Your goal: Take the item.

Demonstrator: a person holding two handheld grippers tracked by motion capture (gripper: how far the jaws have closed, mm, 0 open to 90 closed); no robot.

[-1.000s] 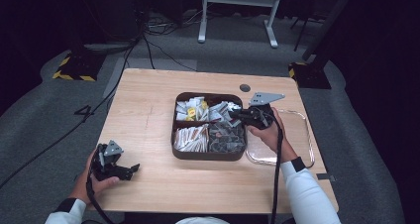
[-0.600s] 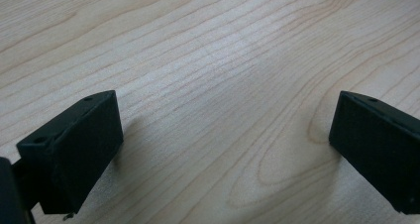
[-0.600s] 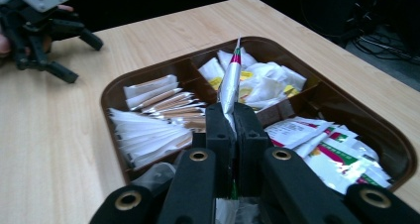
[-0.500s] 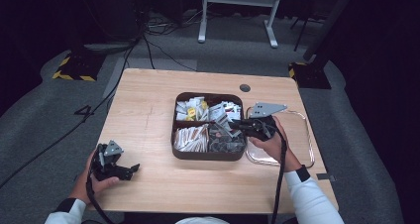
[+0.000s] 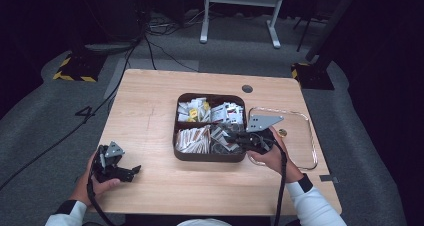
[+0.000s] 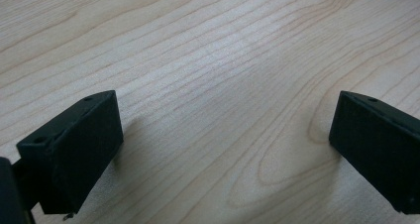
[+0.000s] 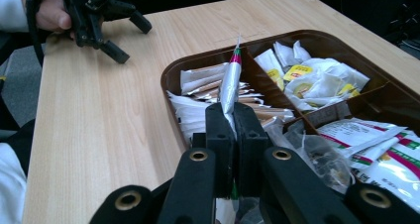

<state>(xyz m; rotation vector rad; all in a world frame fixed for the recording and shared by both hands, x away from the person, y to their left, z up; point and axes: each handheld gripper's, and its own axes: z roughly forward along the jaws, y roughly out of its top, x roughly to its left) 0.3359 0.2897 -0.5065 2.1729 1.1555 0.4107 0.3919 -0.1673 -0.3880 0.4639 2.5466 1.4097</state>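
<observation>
My right tongs [image 7: 232, 116] are clamped on a thin silvery packet [image 7: 230, 83] with a red and green band near its top end; the packet stands up between the closed jaws, its tip pointing away from me. In the high view these right tongs [image 5: 234, 136] sit over the near right compartment of the brown divided tray [image 5: 210, 156], with my right hand [image 5: 270, 153] behind them, over the edge of the clear tray [image 5: 310, 136] that lies just to the right of the brown one.

The brown tray has four compartments. The far left one holds white sachets with yellow labels [image 7: 317, 83], the far right one white packets with red and green print [image 7: 381, 154], the near left one a stack of paper sticks in brown and white [image 7: 208, 92], and the near right one crumpled clear wrappers [image 7: 317, 157].

My left tongs [image 5: 129, 171] rest low at the near left corner of the bench [image 5: 150, 106], well apart from the brown tray, held in my left hand [image 5: 95, 181]. In the left gripper view these tongs [image 6: 225, 149] stand wide, with bare wood between the jaws and nothing gripped
</observation>
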